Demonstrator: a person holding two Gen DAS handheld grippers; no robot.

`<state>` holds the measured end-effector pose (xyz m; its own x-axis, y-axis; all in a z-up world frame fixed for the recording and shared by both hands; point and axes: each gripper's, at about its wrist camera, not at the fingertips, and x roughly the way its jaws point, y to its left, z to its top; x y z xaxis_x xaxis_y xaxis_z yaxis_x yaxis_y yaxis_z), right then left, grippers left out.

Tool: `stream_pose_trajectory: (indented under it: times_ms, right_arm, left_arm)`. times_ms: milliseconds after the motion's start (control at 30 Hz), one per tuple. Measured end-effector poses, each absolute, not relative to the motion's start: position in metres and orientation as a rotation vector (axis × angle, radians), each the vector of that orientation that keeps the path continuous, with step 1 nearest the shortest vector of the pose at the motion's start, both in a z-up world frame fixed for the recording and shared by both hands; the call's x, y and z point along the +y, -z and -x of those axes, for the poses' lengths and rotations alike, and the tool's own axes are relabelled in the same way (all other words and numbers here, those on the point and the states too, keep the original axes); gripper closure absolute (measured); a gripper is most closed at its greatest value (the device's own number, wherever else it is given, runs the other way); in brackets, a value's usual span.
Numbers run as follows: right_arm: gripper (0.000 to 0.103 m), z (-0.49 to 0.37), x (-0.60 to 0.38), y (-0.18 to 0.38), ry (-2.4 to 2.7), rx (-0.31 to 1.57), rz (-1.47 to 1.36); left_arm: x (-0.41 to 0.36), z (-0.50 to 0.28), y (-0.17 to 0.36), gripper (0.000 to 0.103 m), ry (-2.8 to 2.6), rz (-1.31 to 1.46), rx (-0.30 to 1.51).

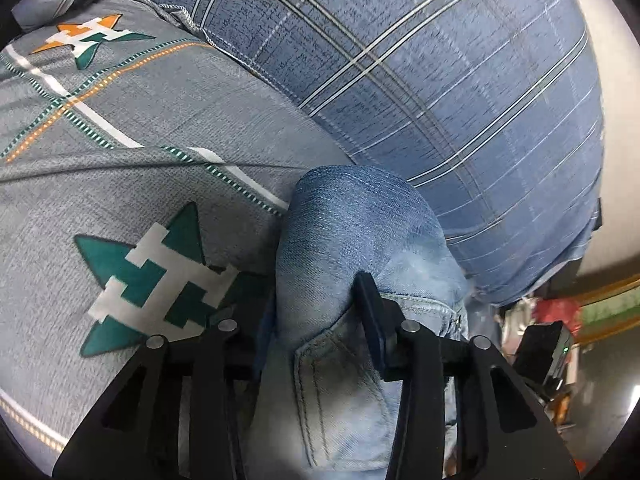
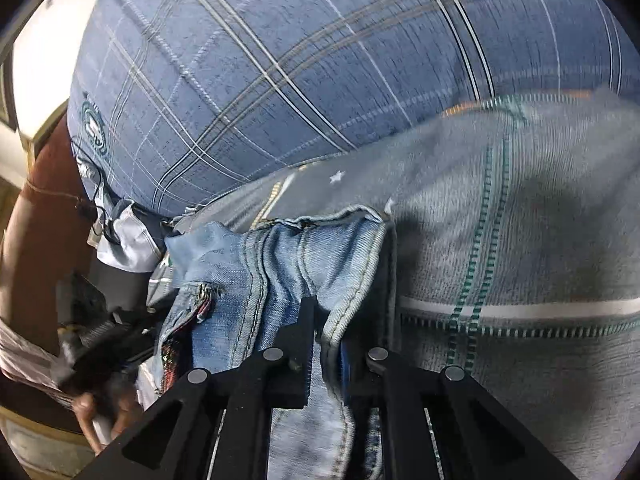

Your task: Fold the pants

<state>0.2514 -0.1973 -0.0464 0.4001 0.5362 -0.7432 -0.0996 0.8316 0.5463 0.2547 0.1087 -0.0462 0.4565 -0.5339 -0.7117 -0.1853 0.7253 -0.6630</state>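
Observation:
The pants are light blue denim jeans [image 1: 360, 232]. In the left wrist view my left gripper [image 1: 316, 304] is shut on a thick bunch of the jeans, near a pocket seam; the denim bulges forward between the black fingers [image 1: 370, 304]. In the right wrist view my right gripper [image 2: 348, 280] is shut on the jeans [image 2: 280, 256] at a stitched hem or waistband edge, with folds of denim draped to the left. Both grippers hold the jeans just above a grey bedsheet [image 1: 140, 152]. The rest of the jeans is hidden below the grippers.
The grey sheet [image 2: 520, 240] with green and orange star patterns covers the bed. A blue plaid cover [image 1: 440, 80] lies beyond it, also in the right wrist view [image 2: 280, 60]. A person's hand [image 2: 100, 412] and the other gripper's body appear at lower left. Clutter lies off the bed's edge [image 1: 552, 320].

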Motion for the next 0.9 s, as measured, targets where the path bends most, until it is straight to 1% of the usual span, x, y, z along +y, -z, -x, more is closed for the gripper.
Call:
stream_pose_trajectory:
  times_ms: [33, 100, 167, 233, 367, 533, 700, 767, 833, 900]
  right_arm:
    - [0.093, -0.249, -0.198, 0.041, -0.424, 1.079, -0.455]
    - [0.087, -0.243, -0.201, 0.03, -0.435, 1.039, -0.468]
    - [0.084, -0.235, -0.208, 0.021, -0.437, 1.003, -0.498]
    - [0.084, -0.226, -0.216, 0.011, -0.417, 0.965, -0.518]
    - [0.084, -0.206, -0.229, -0.008, -0.39, 0.908, -0.537]
    - [0.084, -0.167, -0.215, -0.032, -0.48, 0.853, -0.454]
    - [0.084, -0.137, -0.186, -0.027, -0.471, 0.9, -0.3]
    - [0.084, -0.136, -0.18, -0.017, -0.43, 0.938, -0.246]
    - [0.084, -0.141, -0.174, -0.004, -0.388, 0.991, -0.193]
    - [0.084, -0.151, -0.166, 0.021, -0.353, 1.091, -0.125]
  left_arm:
    - [0.112, -0.252, 0.043, 0.063, 0.224, 0.756, 1.101]
    - [0.118, -0.245, 0.035, 0.063, 0.18, 0.736, 1.094]
    - [0.124, -0.234, 0.022, 0.063, 0.162, 0.714, 1.075]
    - [0.124, -0.224, 0.009, 0.063, 0.179, 0.685, 1.054]
    - [0.117, -0.203, -0.001, 0.063, 0.208, 0.671, 1.036]
    - [0.086, -0.17, -0.009, 0.063, 0.26, 0.573, 1.025]
    - [0.045, -0.162, 0.006, 0.063, 0.252, 0.402, 1.08]
    - [0.036, -0.158, 0.011, 0.063, 0.221, 0.343, 1.063]
    - [0.03, -0.155, 0.015, 0.063, 0.208, 0.322, 1.041]
    - [0.025, -0.152, 0.016, 0.063, 0.185, 0.292, 1.017]
